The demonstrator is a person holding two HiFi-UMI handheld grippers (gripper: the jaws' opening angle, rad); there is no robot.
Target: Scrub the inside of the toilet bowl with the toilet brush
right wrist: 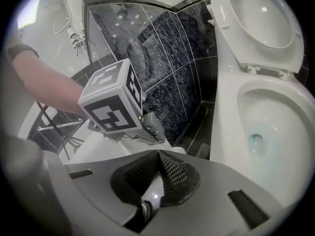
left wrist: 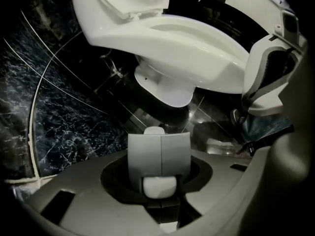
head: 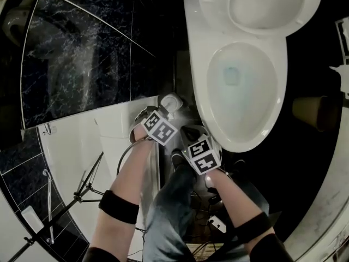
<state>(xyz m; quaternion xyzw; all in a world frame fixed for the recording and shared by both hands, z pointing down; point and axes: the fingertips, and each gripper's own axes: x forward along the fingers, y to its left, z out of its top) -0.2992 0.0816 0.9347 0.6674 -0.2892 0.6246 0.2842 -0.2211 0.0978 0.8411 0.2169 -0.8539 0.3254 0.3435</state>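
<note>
Beside the toilet bowl [head: 199,86], the left gripper [left wrist: 160,136] points straight down and the right gripper [right wrist: 158,154] slants down — both with jaws pinched together.

No words, numbers or brand names can be read anywhere. The only sign-like marks are coded patterns. The white cube with black square markers [head: 160,129] on the left hand-held gripper [head: 163,109] shows blocky black-and-white shapes on each visible face; they spell nothing. The matching white marker cube [head: 203,155] on the right hand-held gripper [head: 191,134] carries the same kind of pattern on two visible faces. In the right gripper view the left cube's patterns show large and sharp, still with no letters. A white panel with black marking [head: 343,37] at the head view's right edge is cut off and cannot be read.
</note>
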